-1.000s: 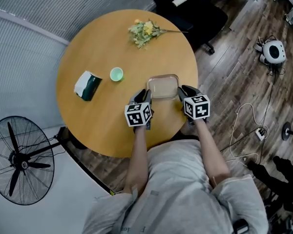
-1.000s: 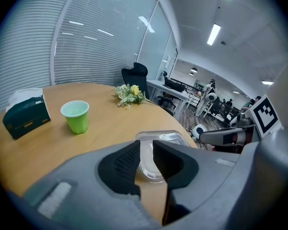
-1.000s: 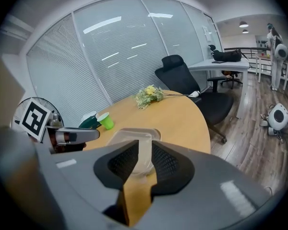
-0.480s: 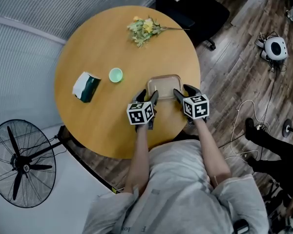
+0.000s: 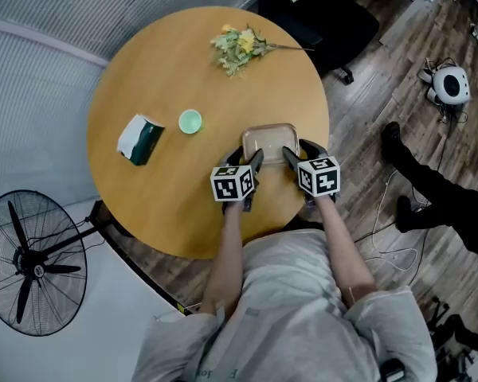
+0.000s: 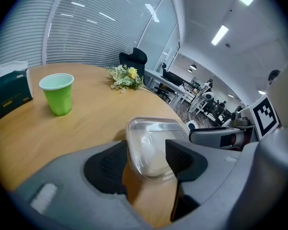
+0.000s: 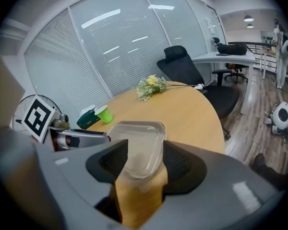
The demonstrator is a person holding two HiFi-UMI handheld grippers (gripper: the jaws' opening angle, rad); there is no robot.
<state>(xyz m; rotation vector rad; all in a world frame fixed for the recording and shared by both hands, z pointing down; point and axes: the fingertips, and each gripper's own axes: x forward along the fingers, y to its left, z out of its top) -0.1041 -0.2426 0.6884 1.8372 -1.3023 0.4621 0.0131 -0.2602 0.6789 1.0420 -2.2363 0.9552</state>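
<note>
A clear plastic container [image 5: 268, 140] lies near the front edge of a round wooden table [image 5: 163, 70]. My left gripper [image 5: 251, 160] stands open at its near left corner. That corner [image 6: 151, 140] sits between the spread jaws in the left gripper view. My right gripper [image 5: 293, 156] is open too, astride the near right corner [image 7: 140, 140] of the container. The pads of both grippers are close beside the container's walls; I cannot tell whether they touch. In each gripper view the other gripper's marker cube shows across the container.
A green cup [image 5: 190, 121], a dark tissue box [image 5: 143, 139] and a bunch of flowers [image 5: 237, 44] are farther back on the table. A floor fan [image 5: 33, 265] stands at the left, an office chair [image 5: 323, 14] behind the table. A person's legs [image 5: 430, 193] and cables are at the right.
Both grippers' jaws have spread wider and moved forward and inward, so the container's near corners now lie between them. A person has walked in at the right.
</note>
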